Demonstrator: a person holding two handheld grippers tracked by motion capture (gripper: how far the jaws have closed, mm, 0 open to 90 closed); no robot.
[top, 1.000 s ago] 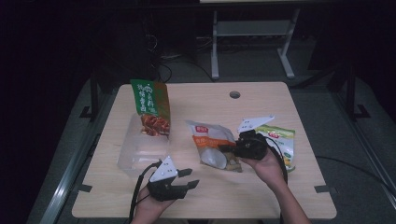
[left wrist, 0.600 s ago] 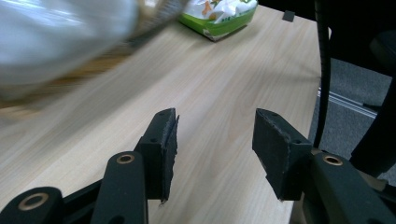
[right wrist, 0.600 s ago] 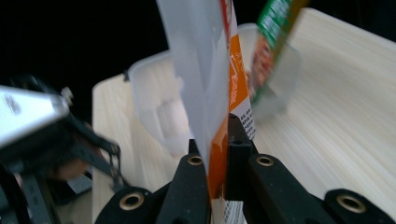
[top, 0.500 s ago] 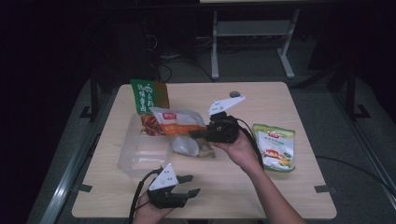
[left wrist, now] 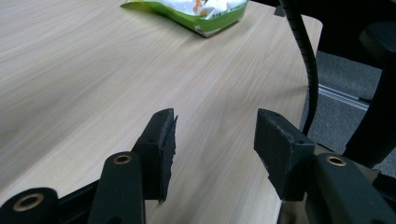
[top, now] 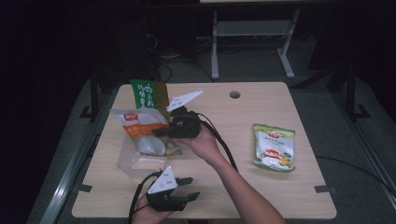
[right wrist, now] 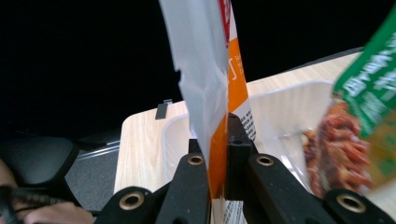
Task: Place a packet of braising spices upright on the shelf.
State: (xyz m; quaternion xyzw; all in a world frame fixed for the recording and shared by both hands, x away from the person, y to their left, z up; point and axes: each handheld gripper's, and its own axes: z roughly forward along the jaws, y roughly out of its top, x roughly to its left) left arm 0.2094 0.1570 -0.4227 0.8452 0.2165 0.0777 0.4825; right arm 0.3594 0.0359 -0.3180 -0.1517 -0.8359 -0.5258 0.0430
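Orange-white snack pouch (top: 140, 126) pinched in outstretched right hand-held gripper (top: 169, 129).

A light wooden table (top: 224, 196) with a round cable hole (top: 235, 94) near its far edge carries a clear plastic bin (top: 125, 161) on its left half and a green-and-yellow snack pouch (top: 274, 147) lying flat on its right half
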